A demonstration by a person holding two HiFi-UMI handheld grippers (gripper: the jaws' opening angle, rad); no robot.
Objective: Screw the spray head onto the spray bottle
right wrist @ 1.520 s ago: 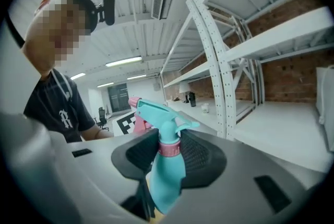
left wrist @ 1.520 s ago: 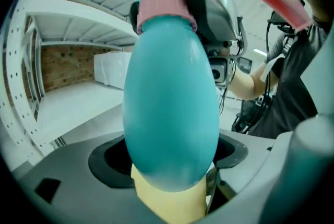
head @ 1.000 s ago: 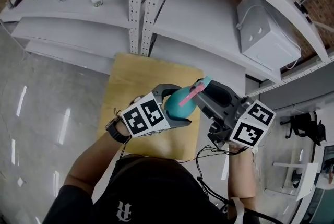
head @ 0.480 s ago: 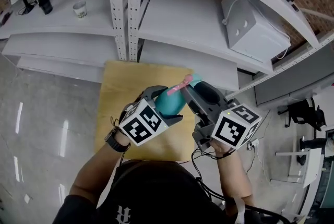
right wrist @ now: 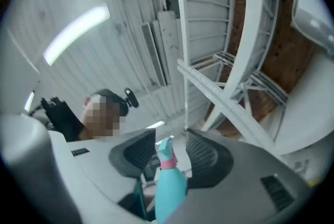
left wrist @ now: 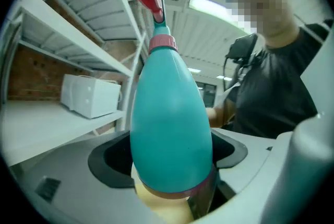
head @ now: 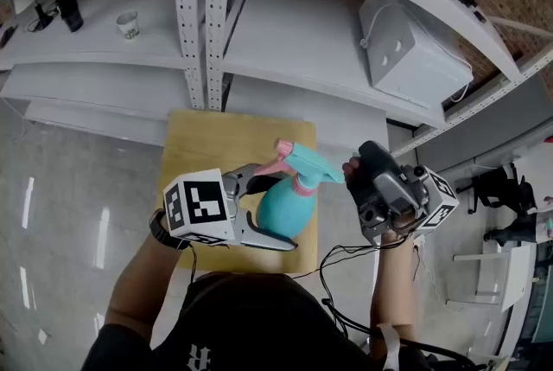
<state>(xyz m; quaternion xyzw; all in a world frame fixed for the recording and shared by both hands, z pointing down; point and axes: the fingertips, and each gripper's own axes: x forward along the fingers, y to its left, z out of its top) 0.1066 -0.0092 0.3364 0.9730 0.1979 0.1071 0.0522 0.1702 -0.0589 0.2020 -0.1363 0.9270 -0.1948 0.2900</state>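
Note:
A teal spray bottle [head: 283,209] carries its teal spray head [head: 304,160], with pink trigger and pink collar, on the neck. My left gripper [head: 259,209] is shut on the bottle's body and holds it above the wooden table; in the left gripper view the bottle [left wrist: 169,129] fills the gap between the jaws [left wrist: 169,171]. My right gripper [head: 361,170] hangs just right of the nozzle, apart from it. Its jaws are opening and their pads press on nothing. The right gripper view [right wrist: 167,155] shows the bottle [right wrist: 169,186] beyond the gap.
A small wooden table top [head: 203,144] lies below the hands. Behind it stand white shelves with perforated uprights [head: 197,15], a white box [head: 402,49], a paper cup [head: 128,23] and a black device [head: 67,8]. Cables [head: 341,252] trail from the right gripper.
The right gripper has come off the spray head and drawn back to the right. The left gripper has swung left and turned the bottle, so the spray head now points right.

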